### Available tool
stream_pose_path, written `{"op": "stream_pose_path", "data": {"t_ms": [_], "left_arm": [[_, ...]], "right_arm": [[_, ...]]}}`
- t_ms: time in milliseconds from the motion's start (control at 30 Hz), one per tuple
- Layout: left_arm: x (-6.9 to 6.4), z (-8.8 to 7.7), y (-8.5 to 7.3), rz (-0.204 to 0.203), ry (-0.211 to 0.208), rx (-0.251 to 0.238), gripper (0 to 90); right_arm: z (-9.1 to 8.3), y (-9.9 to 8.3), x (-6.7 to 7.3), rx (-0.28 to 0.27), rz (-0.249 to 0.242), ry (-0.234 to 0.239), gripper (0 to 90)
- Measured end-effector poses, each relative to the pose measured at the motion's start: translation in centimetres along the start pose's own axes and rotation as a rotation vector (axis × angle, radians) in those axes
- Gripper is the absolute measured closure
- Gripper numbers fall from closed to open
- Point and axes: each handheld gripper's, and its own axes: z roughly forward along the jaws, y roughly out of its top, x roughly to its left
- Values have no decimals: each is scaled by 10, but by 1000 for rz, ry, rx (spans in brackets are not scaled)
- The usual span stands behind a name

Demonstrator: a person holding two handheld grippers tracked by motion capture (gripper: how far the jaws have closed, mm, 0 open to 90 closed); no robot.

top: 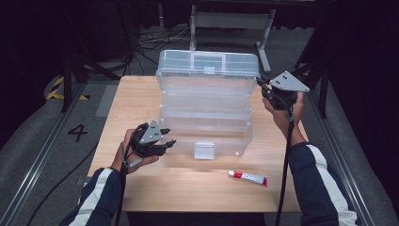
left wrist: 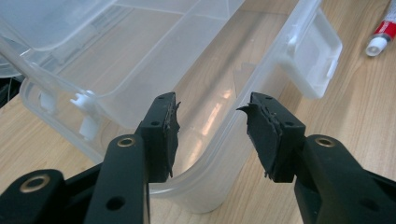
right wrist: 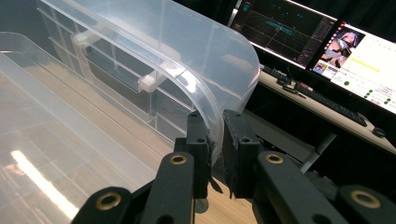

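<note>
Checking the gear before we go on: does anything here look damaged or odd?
Yes. The left gripper has torn pads: ragged, peeling edges show in the left gripper view. The clear box looks whole, its lid held up by the right gripper. The tube lies capped, nothing spilled.

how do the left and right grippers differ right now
The left gripper is open, jaws astride the clear box's near corner wall; the right gripper is shut on the raised lid's edge. The left sits low near the table; the right is held higher. Both have black jaws.
</note>
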Motion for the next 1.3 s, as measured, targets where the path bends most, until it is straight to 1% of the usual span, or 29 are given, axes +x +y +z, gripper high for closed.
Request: {"op": "stream_pose_path", "data": {"t_ms": [33,67,167,200,267,367,400,433,467,567,633,667,733,967,1100,1300], "left_arm": [[0,0,0,0,0,0,540],[0,2,0,-3,-16,2,540],[1,6,1,1,-40,10,589],[1,7,2,3,-39,14,601],[2,10,2,-1,-57,17,609],[2,11,2,4,-65,19,622],[3,11,2,5,-81,27,639],[3,11,2,5,-81,27,654],[3,12,1,11,-82,36,654],[4,11,1,10,-94,37,663],[5,11,1,20,-98,40,671],[6,10,2,30,-103,42,678],[5,10,2,48,-99,46,689],[6,10,2,69,-103,50,697],[7,10,2,70,-112,47,703],[9,10,2,71,-122,46,708]], "right_arm": [[0,0,0,0,0,0,818],[1,0,0,1,0,-2,819],[3,1,-2,3,-2,-8,823],[4,2,-2,2,1,-8,824],[5,2,-2,5,-6,-16,827],[7,3,-2,6,-6,-20,829],[8,3,-3,8,-7,-22,830],[8,3,-3,8,-7,-22,830],[8,4,-3,8,-8,-25,832],[11,5,-3,16,-11,-34,835],[13,7,-4,21,-19,-41,838],[14,7,-4,21,-18,-44,839],[16,7,-4,24,-25,-52,841],[21,11,-8,41,-11,-46,843],[25,12,-11,51,-8,-45,844],[31,15,-16,63,9,-35,845]]}}
